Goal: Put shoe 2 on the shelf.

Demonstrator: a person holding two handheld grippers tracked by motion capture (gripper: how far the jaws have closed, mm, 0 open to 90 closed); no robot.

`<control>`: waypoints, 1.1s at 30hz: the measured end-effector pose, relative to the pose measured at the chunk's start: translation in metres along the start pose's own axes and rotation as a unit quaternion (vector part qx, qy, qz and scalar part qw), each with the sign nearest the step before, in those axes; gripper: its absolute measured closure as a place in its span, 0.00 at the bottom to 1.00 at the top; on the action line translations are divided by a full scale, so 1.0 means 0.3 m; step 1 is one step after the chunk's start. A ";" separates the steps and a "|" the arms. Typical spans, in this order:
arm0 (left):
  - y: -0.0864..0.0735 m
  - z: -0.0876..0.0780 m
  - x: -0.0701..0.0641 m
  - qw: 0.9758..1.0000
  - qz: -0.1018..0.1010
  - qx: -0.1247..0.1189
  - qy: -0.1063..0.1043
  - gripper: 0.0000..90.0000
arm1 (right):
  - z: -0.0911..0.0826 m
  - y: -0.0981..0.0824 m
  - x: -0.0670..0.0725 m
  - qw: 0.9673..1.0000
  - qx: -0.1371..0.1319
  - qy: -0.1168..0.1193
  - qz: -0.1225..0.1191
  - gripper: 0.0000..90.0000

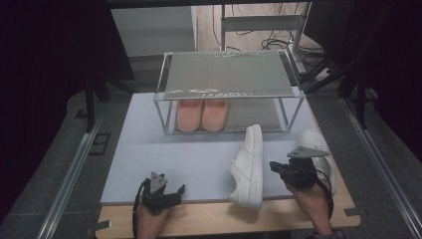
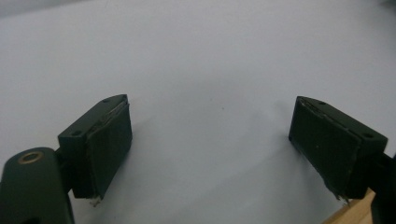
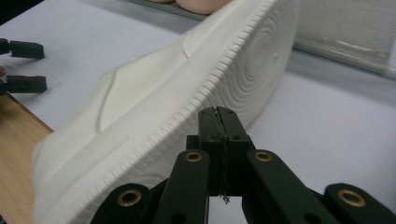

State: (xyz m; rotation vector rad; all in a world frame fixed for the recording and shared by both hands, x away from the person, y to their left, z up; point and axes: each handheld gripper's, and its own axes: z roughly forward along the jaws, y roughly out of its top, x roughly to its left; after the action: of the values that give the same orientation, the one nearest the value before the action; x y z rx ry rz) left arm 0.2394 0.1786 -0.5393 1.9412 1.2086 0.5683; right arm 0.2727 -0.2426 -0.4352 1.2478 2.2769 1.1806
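— So where did we find the white sneaker (image 1: pixel 249 167)?
— On its side, at nine o'clock of our right gripper (image 1: pixel 276 168), jaws pressed together, empty. Our left gripper (image 1: pixel 178 191) gaped wide.

A pale lilac-grey mat (image 1: pixel 189 149) covers most of the light wooden tabletop (image 1: pixel 224 219), whose bare edge shows along the near side. Grey carpet-like flooring (image 1: pixel 59 159) spreads to the left and right, with a silvery metal rail (image 1: pixel 69 174) running along the left side and another metal rail (image 1: pixel 378 159) on the right. At the far end there's a white panel (image 1: pixel 149 30), beside it a light wooden floor strip (image 1: pixel 249 30) littered with black cables (image 1: pixel 273 42). Both far corners sink into deep shadow; the light falls mostly on the middle of the table.
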 end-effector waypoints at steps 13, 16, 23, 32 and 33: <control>0.000 0.000 0.000 1.000 0.000 0.000 0.000 0.15 | 0.078 0.048 0.067 0.999 0.007 0.020 -0.025 1.00; 0.000 0.000 0.000 1.000 0.000 0.000 0.000 0.15 | 0.087 0.049 0.073 0.999 0.014 0.018 -0.027 1.00; 0.000 -0.001 -0.001 1.000 0.000 0.000 0.001 0.15 | 0.076 0.033 0.065 1.000 0.012 0.016 -0.024 1.00; -0.001 -0.001 -0.001 1.000 0.000 0.000 0.002 0.15 | 0.032 -0.001 0.033 1.000 0.008 0.004 -0.007 1.00; 0.000 -0.001 -0.001 1.000 0.000 0.000 0.002 0.15 | 0.028 -0.004 0.031 1.000 0.007 0.003 -0.006 1.00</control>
State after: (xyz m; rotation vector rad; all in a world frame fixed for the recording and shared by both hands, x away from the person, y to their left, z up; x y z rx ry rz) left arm 0.2389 0.1784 -0.5392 1.9415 1.2105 0.5716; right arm 0.2715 -0.2311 -0.4403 1.2362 2.2967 1.1675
